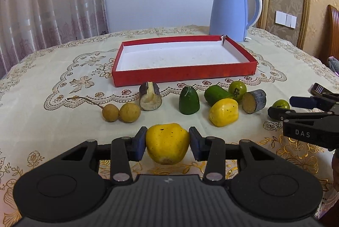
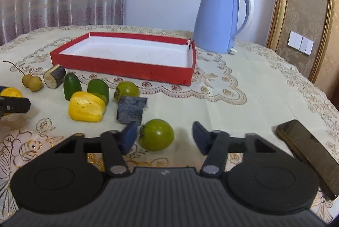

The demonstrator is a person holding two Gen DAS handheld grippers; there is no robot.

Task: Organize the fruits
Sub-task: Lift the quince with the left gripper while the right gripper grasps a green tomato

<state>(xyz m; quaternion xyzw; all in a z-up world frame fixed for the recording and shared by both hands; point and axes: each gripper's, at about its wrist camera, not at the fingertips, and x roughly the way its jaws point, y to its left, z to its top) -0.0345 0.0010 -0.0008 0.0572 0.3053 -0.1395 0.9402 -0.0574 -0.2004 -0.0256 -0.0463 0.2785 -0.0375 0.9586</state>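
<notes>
The yellow fruit (image 1: 167, 143) is clamped between the pads of the left gripper (image 1: 167, 143), low over the tablecloth (image 1: 63, 121); the red tray (image 1: 184, 74) lies straight ahead, beyond the row of fruit; the right gripper (image 2: 163, 139) is part open around the green tomato (image 2: 156, 134), which sits nearer its left pad, the right pad standing clear.
</notes>
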